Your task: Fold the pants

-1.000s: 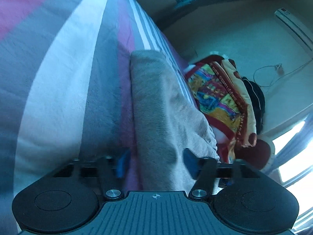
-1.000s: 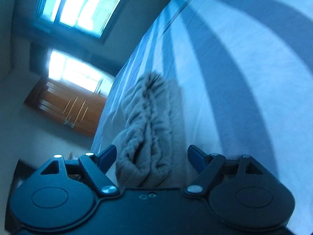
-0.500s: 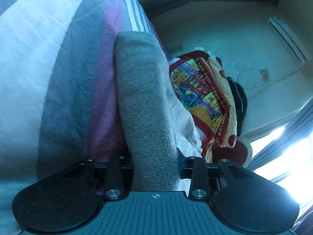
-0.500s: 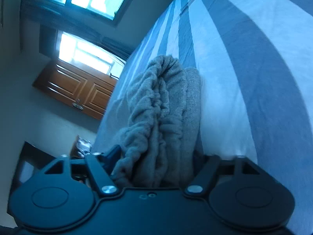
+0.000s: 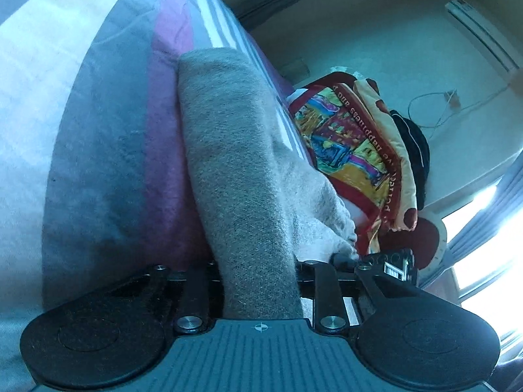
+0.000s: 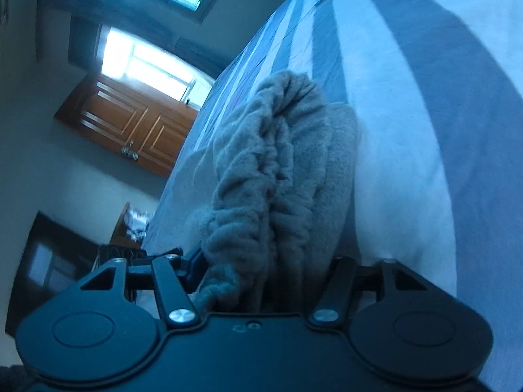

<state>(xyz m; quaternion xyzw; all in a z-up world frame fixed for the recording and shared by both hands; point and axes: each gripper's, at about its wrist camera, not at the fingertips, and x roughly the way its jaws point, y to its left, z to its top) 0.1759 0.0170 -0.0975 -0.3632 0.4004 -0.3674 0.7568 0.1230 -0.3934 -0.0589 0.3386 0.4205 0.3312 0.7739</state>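
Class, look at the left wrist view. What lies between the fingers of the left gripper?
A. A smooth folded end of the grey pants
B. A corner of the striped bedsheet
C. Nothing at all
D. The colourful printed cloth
A: the grey pants run as a smooth folded band straight into the left gripper, whose jaws are closing on the fabric, while the colourful printed cloth lies apart, further right.

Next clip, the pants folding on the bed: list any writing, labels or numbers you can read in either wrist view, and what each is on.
"happiness and": on the red border of the colourful quilt, upside down in the left wrist view.
More red-border lettering lower on the same quilt: only fragments show, not readable.
Grey pants, striped bedsheet, wooden cabinet: no writing visible.
Right wrist view: no text at all.
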